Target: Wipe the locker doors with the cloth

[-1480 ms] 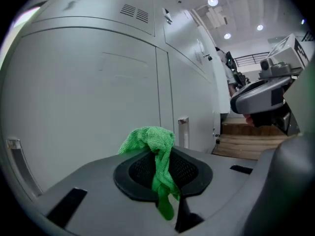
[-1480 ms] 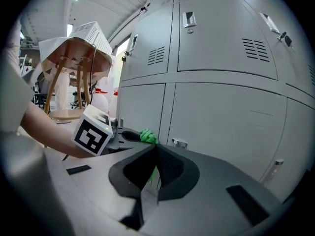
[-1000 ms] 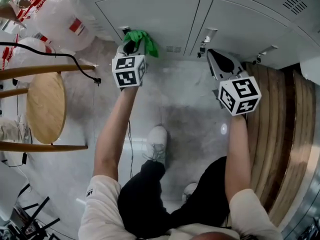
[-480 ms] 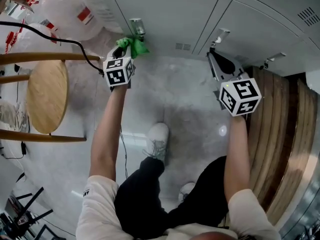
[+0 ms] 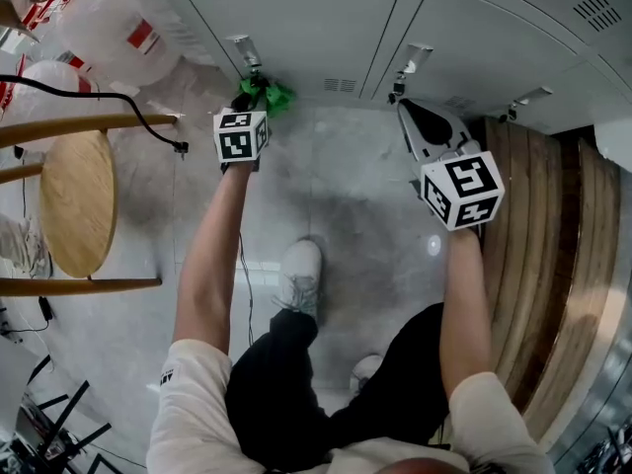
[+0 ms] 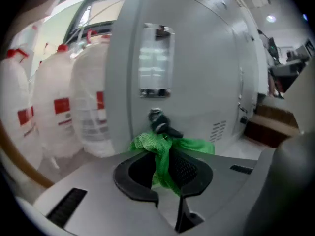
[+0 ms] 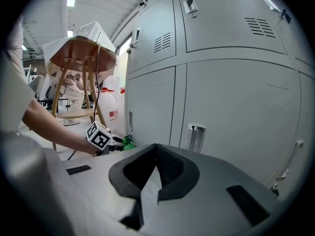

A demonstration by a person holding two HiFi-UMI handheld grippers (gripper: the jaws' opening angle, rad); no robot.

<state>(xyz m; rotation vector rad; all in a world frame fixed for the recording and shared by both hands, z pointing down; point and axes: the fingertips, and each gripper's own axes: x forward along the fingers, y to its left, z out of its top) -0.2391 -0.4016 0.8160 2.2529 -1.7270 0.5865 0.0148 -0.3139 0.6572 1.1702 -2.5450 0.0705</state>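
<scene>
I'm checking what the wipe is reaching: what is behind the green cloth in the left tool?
Behind the green cloth, gripped by the left tool, stands a grey locker door with a dark knob just above. The door patch directly behind the cloth is covered.

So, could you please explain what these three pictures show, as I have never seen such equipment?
There is no robot: a person holds a hand-held gripper in each hand. The head view looks down from their head at the floor and the grey lockers. The other two views ride on those hand-held grippers. The left hand-held gripper is shut on a green cloth, close to a locker door's lock. The right hand-held gripper is shut and empty. A wooden stool stands at the left.
</scene>
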